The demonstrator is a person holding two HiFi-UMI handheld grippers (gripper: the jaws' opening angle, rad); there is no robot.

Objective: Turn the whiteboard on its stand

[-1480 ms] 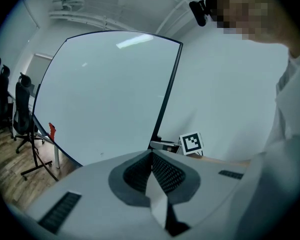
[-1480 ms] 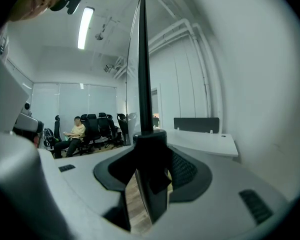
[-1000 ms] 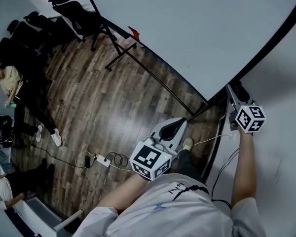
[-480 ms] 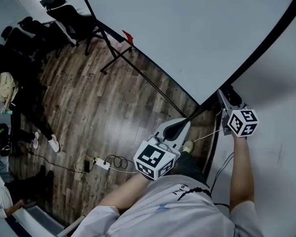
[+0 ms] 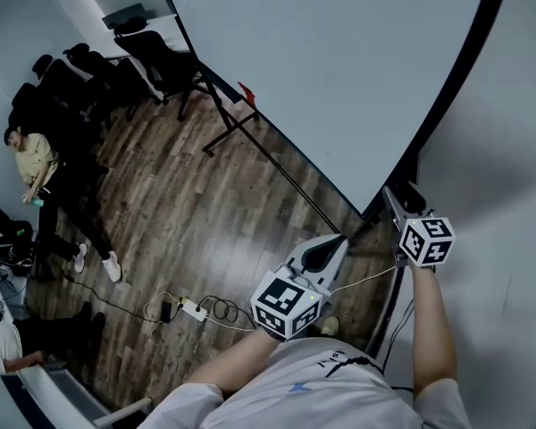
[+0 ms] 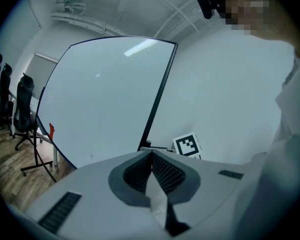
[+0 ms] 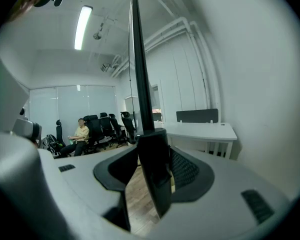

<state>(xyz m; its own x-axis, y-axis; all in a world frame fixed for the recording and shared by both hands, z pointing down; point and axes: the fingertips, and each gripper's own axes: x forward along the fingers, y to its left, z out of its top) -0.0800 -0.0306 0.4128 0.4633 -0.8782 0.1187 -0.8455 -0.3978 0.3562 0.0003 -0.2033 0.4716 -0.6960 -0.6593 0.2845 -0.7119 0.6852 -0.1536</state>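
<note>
White and broad, the whiteboard (image 5: 339, 70) fills the upper part of the head view, slanting across a wood-plank floor (image 5: 179, 213) on its black stand (image 5: 221, 119), whose legs show under the board's far end. The right tool (image 5: 391, 200) is clenched on the board's black frame (image 5: 417, 157) at the near lower corner, close to a pale wall (image 5: 509, 195). In the right gripper view that frame (image 7: 140, 74) rises as a dark bar straight up between the jaws of the right tool (image 7: 151, 149), with a pad pressed to either side of it.

The left tool (image 5: 338, 241) hangs just below the board's lower edge, near the right one yet touching nothing. The left gripper view shows the left tool (image 6: 151, 154) with its jaws closed tip to tip and nothing between them. The whiteboard (image 6: 105, 99) and its dark edge stand beyond.

A small red piece (image 5: 247, 94) sits at the board's lower rail near the stand. Black office chairs (image 5: 152, 56) line the far side of the room, where a person in a yellow shirt (image 5: 36, 164) sits with legs stretched out. A power strip (image 5: 192, 309) with coiled cables lies on the floor, well apart from the stand. Past the gripped frame, the right gripper view takes in a white worktop (image 7: 200, 131) along the wall.
</note>
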